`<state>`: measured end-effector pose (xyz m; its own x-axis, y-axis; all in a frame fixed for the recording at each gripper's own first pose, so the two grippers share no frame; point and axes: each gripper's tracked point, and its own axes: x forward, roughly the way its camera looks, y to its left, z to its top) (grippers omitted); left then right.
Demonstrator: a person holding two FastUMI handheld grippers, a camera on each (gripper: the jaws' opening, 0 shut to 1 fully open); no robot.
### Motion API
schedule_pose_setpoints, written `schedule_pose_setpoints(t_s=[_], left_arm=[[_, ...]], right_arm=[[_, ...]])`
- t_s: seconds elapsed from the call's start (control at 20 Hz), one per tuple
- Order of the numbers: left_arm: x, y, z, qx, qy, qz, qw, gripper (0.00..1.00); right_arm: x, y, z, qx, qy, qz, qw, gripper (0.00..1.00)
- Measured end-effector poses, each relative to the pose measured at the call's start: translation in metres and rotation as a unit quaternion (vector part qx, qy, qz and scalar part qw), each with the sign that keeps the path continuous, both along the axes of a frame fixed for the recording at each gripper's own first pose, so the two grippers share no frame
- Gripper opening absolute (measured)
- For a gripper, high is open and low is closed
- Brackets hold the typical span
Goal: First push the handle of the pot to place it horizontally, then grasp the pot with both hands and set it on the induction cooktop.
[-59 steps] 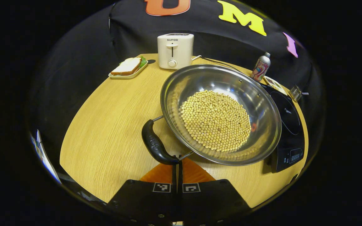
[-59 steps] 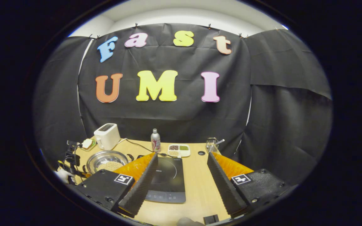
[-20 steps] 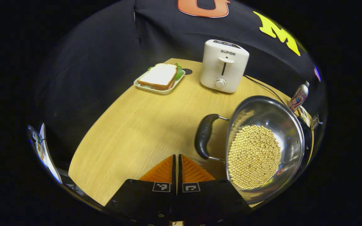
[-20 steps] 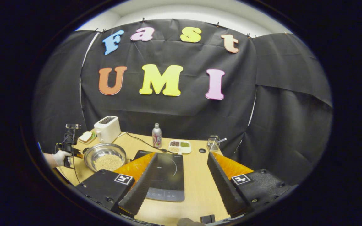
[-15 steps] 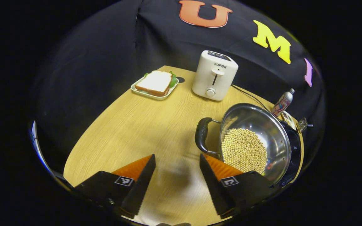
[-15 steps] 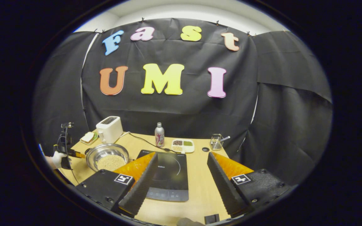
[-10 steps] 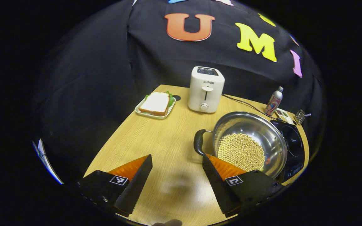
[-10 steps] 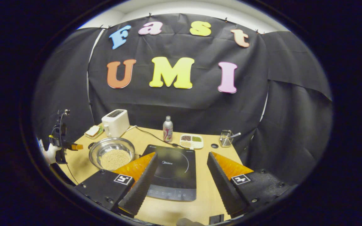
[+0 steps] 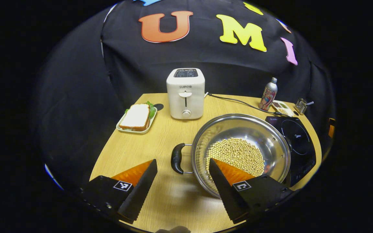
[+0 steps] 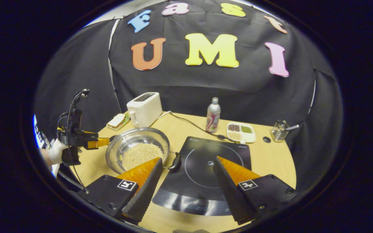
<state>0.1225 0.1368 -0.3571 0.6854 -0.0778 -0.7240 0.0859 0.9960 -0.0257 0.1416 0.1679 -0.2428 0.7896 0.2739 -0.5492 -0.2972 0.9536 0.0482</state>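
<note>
A steel pot (image 9: 238, 126) full of soybeans (image 9: 236, 153) sits on the wooden table (image 9: 160, 139), left of the black induction cooktop (image 9: 295, 137). Its black left handle (image 9: 176, 158) points toward me, just ahead of my left gripper (image 9: 181, 189), which is open and holds nothing. In the right gripper view the pot (image 10: 134, 136) stands left of the cooktop (image 10: 206, 168), and its other black handle (image 10: 175, 161) reaches the cooktop's edge. My right gripper (image 10: 185, 187) hovers open over the cooktop's near half. The left gripper (image 10: 104, 142), held by a gloved hand (image 10: 56, 152), sits at the pot's far side.
A white toaster (image 9: 186, 93) with its cable stands behind the pot. A sandwich on a tray (image 9: 137, 117) lies at the back left. A bottle (image 10: 213, 119), a divided snack tray (image 10: 241, 131) and a wire basket (image 10: 279, 130) stand behind the cooktop.
My left gripper opened and drew back from the pot's handle; the pot has turned so its handles lie left and right. The right gripper moved forward and lower over the cooktop.
</note>
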Motion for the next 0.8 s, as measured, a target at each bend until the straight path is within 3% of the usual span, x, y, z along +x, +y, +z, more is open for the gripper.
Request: schedule_pose_setpoints(t_s=[0.15,0.45,0.55,0.6,0.65,0.8], left_arm=[[0.011,0.001,-0.015,0.011,0.015,-0.013,1.000,0.97],[0.031,-0.007,-0.045,-0.012,0.041,0.002,0.999,0.97],[0.034,-0.008,-0.054,-0.009,0.052,0.000,0.999,0.97],[0.035,-0.009,-0.057,-0.008,0.057,-0.002,0.998,0.98],[0.037,-0.009,-0.061,-0.007,0.059,-0.005,0.998,0.98],[0.042,-0.017,-0.066,-0.006,0.069,-0.009,0.998,0.98]], right_arm=[[0.024,0.028,-0.038,0.016,0.059,0.008,0.998,0.97],[0.059,0.057,-0.102,0.012,0.140,-0.001,0.990,0.91],[0.067,0.062,-0.114,0.005,0.155,-0.005,0.988,0.89],[0.070,0.065,-0.118,0.003,0.160,-0.006,0.987,0.95],[0.072,0.070,-0.121,0.006,0.167,-0.005,0.986,0.89],[0.079,0.073,-0.126,-0.001,0.170,-0.013,0.985,0.88]])
